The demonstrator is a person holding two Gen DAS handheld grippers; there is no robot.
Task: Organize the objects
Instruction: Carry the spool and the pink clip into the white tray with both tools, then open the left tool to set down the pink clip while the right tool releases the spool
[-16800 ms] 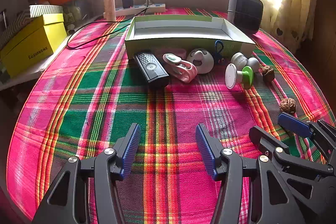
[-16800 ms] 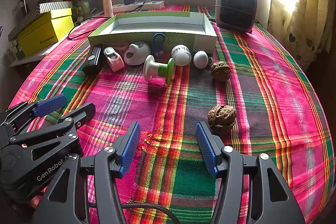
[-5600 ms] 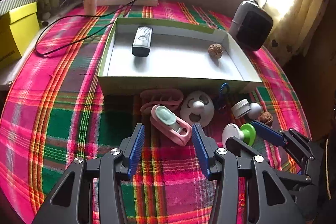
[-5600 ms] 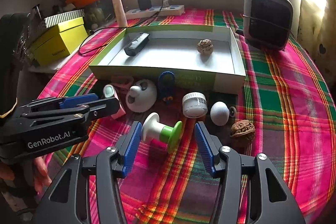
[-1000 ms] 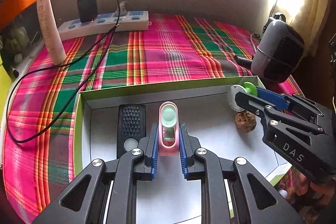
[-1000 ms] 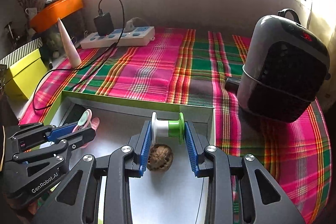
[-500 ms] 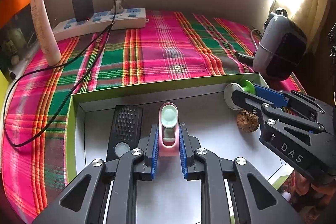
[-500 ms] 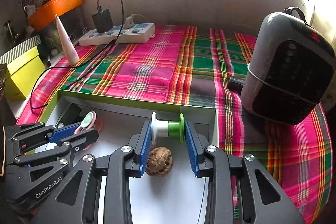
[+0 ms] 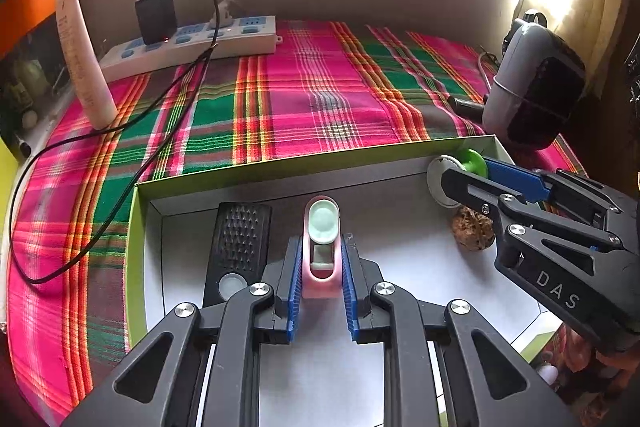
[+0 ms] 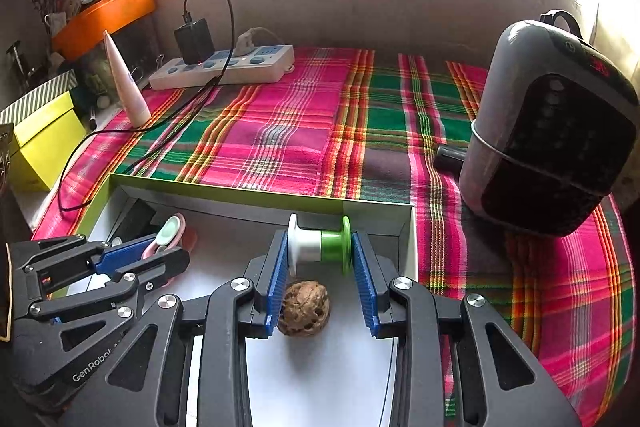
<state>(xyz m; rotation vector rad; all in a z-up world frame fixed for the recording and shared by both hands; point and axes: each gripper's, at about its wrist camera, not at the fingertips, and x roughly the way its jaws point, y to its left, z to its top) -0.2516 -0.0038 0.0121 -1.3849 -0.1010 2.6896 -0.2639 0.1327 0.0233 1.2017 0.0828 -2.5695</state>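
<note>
Left wrist view. Left gripper [image 9: 320, 269] clamped on one pink clip [image 9: 321, 245], blue pads pressing both its sides, low over the white floor of the one green-rimmed box [image 9: 134, 239]. One black remote [image 9: 237, 251] lying flat just to the left of the clip, near the box's left wall. One walnut [image 9: 473, 233] on the floor at right, partly behind the right gripper [image 9: 460, 171], which grips one white-and-green spool [image 9: 456, 173] close to the far right corner. Risk, as a judgement: letting go while not fully down could tip the clip onto the remote; drawing back carelessly could drag it along on a pad.

Right wrist view. Right gripper [image 10: 320, 255] closed across the spool [image 10: 320, 245], one pad on each flange, just short of the box's [image 10: 224, 189] far wall. Walnut [image 10: 305, 308] directly below, between the finger shafts. Probable trouble: once released, the spool can roll, knock the walnut, or wedge against the wall; lowering straight down could press on the walnut. Left gripper [image 10: 168, 245] at left, holding the clip [image 10: 170, 231]. Outside the box: one heater [image 10: 552, 131], one power strip [image 10: 224, 67], one tube [image 10: 126, 87].
</note>
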